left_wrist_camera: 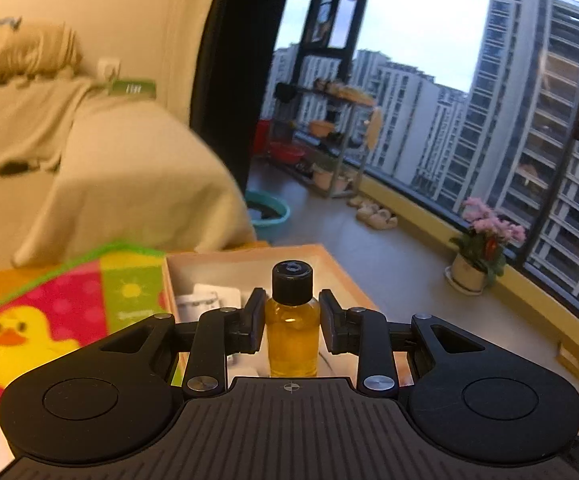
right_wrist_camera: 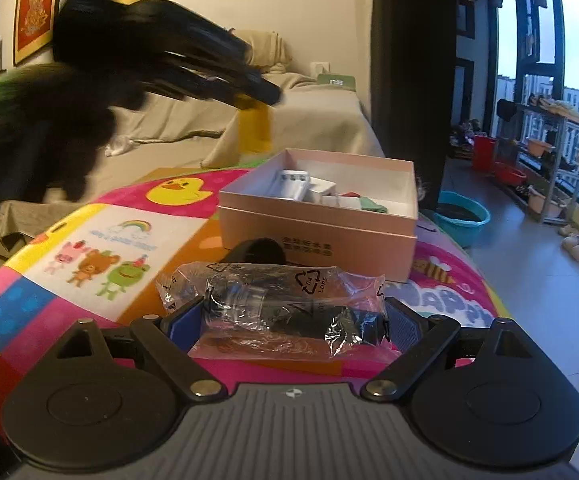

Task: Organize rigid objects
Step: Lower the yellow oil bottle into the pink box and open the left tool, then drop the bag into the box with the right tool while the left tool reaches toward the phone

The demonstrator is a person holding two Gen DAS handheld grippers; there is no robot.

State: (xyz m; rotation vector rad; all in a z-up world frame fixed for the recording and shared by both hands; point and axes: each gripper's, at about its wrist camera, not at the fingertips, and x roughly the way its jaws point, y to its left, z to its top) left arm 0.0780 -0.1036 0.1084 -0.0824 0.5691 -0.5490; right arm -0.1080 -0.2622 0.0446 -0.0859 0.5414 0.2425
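Bedroom with a covered bed (right_wrist_camera: 309, 120), tall windows and a low surface under a bright cartoon play mat (right_wrist_camera: 101, 240); items follow.

1. Pink cardboard box (right_wrist_camera: 317, 236), open-topped, standing on the mat. Holds small white packets and a green piece; evidently the collecting point for the sorted goods.

2. Small bottle (left_wrist_camera: 292, 328) of amber liquid with a black screw cap. Held upright, pinched at the shoulder by the left gripper (left_wrist_camera: 292, 312), pads pressing each side. Carried in the air above the near edge of the box; upright carriage suits a liquid and lets it go in base first. The right wrist view shows the same gripper, blurred, well above the box with the yellow bottle hanging below it.

3. Clear plastic bag (right_wrist_camera: 273, 308) marked with a recycling sign, dark parts inside, lying on the mat just in front of the box. The right gripper (right_wrist_camera: 289, 328) stands spread wide with the bag between its blue pads; whether the pads touch the film cannot be told. Probably staged as the next item for boxing.

4. Black rounded object (right_wrist_camera: 259, 252) between bag and box; identity unclear.
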